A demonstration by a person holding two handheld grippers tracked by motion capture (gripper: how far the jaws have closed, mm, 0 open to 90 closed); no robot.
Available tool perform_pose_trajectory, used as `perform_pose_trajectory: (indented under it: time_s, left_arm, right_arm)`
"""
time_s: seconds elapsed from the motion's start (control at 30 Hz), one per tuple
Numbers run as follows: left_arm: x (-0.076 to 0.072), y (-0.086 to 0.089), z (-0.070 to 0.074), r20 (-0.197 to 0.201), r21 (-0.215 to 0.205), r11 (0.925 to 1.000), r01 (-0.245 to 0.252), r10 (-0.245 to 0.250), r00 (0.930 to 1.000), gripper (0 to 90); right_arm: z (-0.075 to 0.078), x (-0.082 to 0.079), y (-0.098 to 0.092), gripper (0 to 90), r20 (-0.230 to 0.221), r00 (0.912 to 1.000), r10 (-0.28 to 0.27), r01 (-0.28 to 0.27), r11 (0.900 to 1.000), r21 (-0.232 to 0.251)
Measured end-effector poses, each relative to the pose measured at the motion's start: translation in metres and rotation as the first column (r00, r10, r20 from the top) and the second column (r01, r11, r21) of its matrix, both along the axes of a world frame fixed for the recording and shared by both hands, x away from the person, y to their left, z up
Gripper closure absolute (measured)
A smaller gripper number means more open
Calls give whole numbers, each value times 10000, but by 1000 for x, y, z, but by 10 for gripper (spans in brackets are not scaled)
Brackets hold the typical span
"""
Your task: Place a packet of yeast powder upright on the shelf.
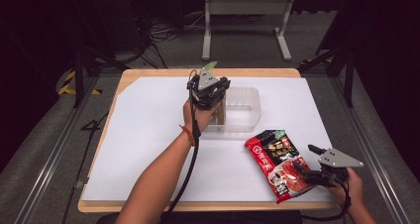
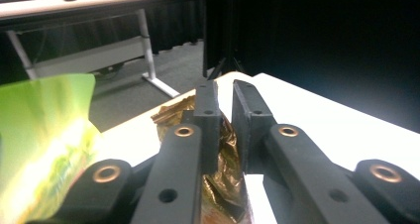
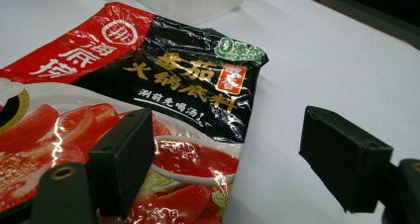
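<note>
Your left gripper [image 1: 219, 103] sits over the near left corner of the clear plastic bin [image 1: 250, 96], jaws pointing down and only a narrow slit apart. A crinkled gold-brown packet [image 2: 225, 149] stands in that slit, its long axis upright, with its lower end toward the bin's floor. Whether the pads are pressing it or have just let go is not clear from these views. A green packet [image 2: 42, 144] lies close beside that gripper, blurred, and its tip shows above the grey plate in the high view.

Your right gripper [image 3: 233, 159] is released, jaws spread wide, resting at the near right of the table. The red tomato hotpot-base pouch [image 1: 277, 162] lies flat right in front of it, long axis running from the table's near edge up toward the bin; one jaw overlaps the pouch's edge, the other is over bare surface. So your right hand is the nearer one for that pouch.

Everything rests on a white sheet [image 1: 148, 135] over a wooden tabletop [image 1: 124, 78]. Beyond are grey carpet, loose cables and a white desk frame [image 1: 245, 8] against dark curtains.
</note>
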State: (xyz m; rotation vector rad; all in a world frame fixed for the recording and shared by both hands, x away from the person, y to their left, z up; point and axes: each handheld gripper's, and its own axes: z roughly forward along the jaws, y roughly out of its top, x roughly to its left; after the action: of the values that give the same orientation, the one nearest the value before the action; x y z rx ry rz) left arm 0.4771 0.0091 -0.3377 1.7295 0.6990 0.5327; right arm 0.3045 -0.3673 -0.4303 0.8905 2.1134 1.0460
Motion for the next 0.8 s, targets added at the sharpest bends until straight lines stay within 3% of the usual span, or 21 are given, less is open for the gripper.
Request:
perform_pose_trajectory:
  time_s: [0.27, 0.3, 0.37, 0.4, 0.43, 0.47, 0.57, 0.8]
  left_arm:
    - [-15, 9, 1, -7, -16, 9975, 701, -701, 9975, 749]
    - [-17, 11, 2, 63, 110, 9965, 826, -827, 9966, 749]
    - [-22, 13, 4, 106, 261, 9948, 984, -987, 9951, 673]
    - [-28, 15, 6, 252, 564, 9924, 1090, -1106, 9935, 628]
    - [-28, 15, 6, 252, 564, 9924, 1090, -1106, 9935, 581]
    - [-31, 16, 6, 330, 782, 9904, 1138, -1166, 9926, 581]
    - [-39, 18, 6, 402, 1233, 9845, 1246, -1304, 9907, 448]
    - [-62, 31, 0, 564, 1924, 9682, 1601, -1738, 9832, 320]
  right_arm:
    - [0, 4, 1, 237, -138, 9999, 8, -8, 10000, 55]
    - [1, 4, 1, 245, -169, 9998, 63, -61, 9999, 90]
    - [1, 4, 3, 259, -193, 9997, 164, -162, 9998, 81]
    - [2, 4, 4, 274, -209, 9993, 313, -312, 9995, 92]
    - [2, 4, 4, 274, -209, 9993, 313, -312, 9995, 92]
    - [2, 5, 4, 281, -254, 9989, 385, -381, 9992, 143]
    - [1, 5, 4, 296, -438, 9975, 550, -541, 9983, 213]
    - [1, 6, 2, 304, -650, 9959, 629, -601, 9973, 432]
